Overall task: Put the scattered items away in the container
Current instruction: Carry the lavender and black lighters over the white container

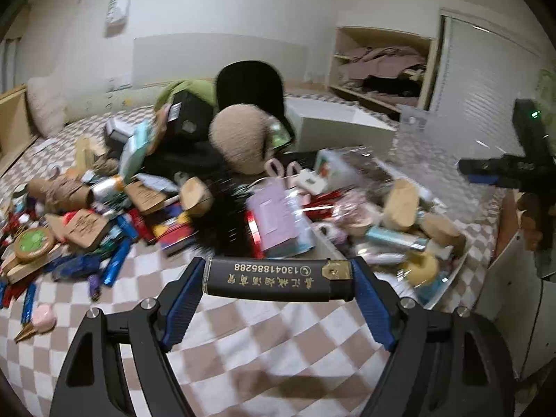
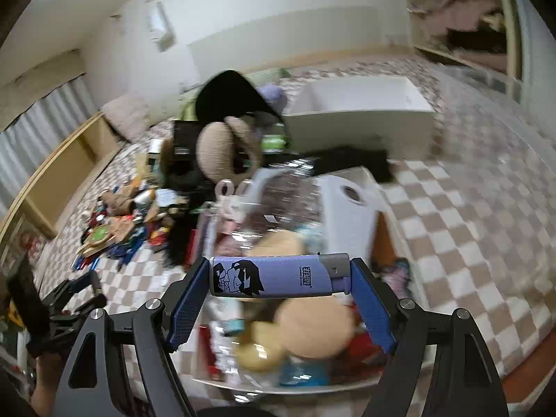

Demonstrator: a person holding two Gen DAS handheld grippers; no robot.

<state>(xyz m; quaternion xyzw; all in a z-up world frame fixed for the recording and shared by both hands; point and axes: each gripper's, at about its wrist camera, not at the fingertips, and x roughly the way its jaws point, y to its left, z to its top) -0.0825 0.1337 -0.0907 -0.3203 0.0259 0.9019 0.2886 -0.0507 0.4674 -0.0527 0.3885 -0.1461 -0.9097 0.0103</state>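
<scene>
Bedroom, checkered bed cover point(image 1: 243, 340) littered with clutter. Left gripper point(image 1: 278, 278) is clamped end-to-end on a black lighter point(image 1: 274, 279) above the bare cover, just short of the clear container point(image 1: 448, 278). Right gripper point(image 2: 278, 278) grips a purple lighter point(image 2: 278, 274) the same way, directly over the container's contents. Step: carry-to-bin. Next — right lets go first; left must cross the rim before dropping.

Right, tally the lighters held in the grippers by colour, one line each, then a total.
Black lighter, held endwise in the left gripper: 1
Purple lighter, held endwise in the right gripper: 1
Total: 2
</scene>
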